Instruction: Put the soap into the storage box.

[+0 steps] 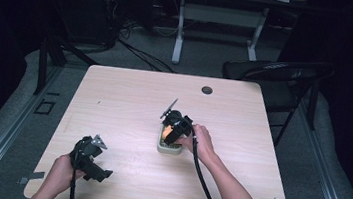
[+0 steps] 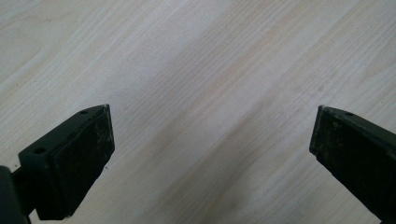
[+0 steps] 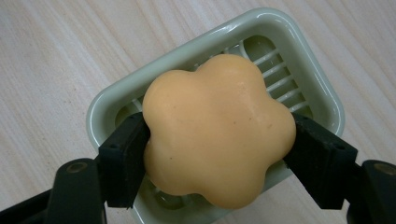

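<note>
An orange flower-shaped soap [image 3: 217, 128] sits over a pale green slatted soap dish [image 3: 308, 70]. My right gripper [image 3: 219, 154] is shut on the soap, one black jaw pressed against each side. In the high view the right gripper [image 1: 173, 129] hangs over the dish [image 1: 169, 148] near the table's middle, with a bit of the soap [image 1: 165, 133] showing. My left gripper [image 1: 91, 159] rests near the table's front left corner. Its jaws stand wide apart over bare wood, with nothing between the fingertips [image 2: 91, 140].
The light wooden table [image 1: 129, 99] has a round cable hole [image 1: 207, 90] at the back. A black folding chair [image 1: 278, 73] stands behind the table's right corner. Cables lie on the grey floor beyond the table.
</note>
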Demonstrator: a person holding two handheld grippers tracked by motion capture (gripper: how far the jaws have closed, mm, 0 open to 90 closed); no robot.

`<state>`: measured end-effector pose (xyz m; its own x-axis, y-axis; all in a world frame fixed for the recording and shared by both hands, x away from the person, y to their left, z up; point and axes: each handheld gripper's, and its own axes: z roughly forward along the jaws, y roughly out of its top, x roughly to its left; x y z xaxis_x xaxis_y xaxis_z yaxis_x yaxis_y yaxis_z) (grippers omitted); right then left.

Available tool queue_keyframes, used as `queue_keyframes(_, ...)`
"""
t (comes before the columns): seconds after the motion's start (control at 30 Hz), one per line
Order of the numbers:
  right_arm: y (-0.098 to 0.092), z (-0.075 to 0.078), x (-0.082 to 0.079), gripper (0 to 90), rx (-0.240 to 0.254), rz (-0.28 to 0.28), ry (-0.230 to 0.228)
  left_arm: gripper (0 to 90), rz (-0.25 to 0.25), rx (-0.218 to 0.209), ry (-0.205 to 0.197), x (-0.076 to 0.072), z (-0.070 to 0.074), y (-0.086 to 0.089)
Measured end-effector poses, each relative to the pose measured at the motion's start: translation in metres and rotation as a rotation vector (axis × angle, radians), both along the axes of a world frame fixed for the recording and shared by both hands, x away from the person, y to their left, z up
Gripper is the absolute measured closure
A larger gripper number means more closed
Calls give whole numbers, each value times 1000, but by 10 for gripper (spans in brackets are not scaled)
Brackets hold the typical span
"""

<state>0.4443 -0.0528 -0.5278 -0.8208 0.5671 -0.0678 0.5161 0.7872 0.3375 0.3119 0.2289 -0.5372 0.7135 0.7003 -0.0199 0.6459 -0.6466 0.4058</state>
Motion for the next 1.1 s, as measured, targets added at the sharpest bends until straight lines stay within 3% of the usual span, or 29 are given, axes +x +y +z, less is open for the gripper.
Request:
queue_keyframes(0.4, 3, -5, 0, 256, -26, 12, -2, 2, -3, 0, 1, 0, 0, 0)
queue_keyframes(0.47, 2, -4, 0, 222, -26, 10, -8, 2, -3, 0, 1, 0, 0, 0)
queue_keyframes(0.6, -1, -1, 0, 154, 7, 9, 3, 2, -2, -1, 0, 0, 0, 0)
queue_keyframes(1.1, -14, 31, -17, 71, 104, 40, -14, 1, -2, 1, -1, 0, 0, -1)
